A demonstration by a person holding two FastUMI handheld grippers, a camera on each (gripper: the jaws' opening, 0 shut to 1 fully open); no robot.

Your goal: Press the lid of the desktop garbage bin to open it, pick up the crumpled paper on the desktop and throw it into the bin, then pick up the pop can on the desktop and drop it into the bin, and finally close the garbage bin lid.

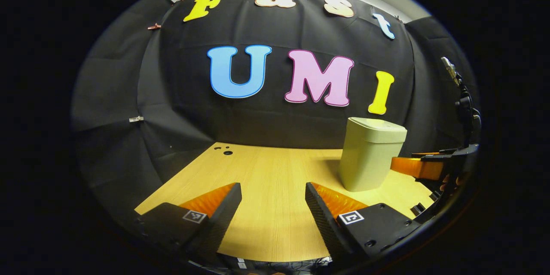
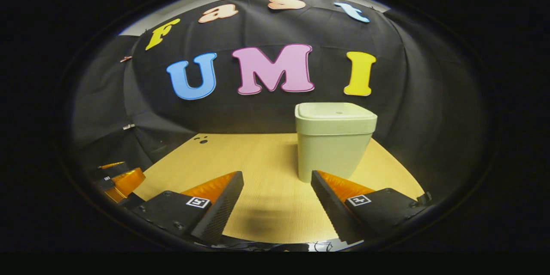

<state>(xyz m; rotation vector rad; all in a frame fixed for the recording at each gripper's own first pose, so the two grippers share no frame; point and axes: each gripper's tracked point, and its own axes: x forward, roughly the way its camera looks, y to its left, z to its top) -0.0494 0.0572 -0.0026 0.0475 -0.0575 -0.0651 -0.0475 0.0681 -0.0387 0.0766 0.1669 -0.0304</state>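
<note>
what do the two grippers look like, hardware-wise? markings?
Left gripper and right gripper match: two wedge-shaped fingers tapering forward, ribbed inner faces, black housing blocks with visible screws. Each block carries a small square black-and-white tag. No cables or sleeves are discernible.

We see a pale green bin (image 2: 333, 142), perhaps nearer cream, with matching lid (image 2: 336, 111), on a light wood-grain counter (image 2: 262, 163) against black cloth (image 2: 412, 107).

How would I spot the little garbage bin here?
Start at the wooden desktop before the black cloth wall. The garbage bin stands near its far right side, a pale green box tapering downward. Its flat lid is shut, and it is the desktop's one tall thing.
</note>
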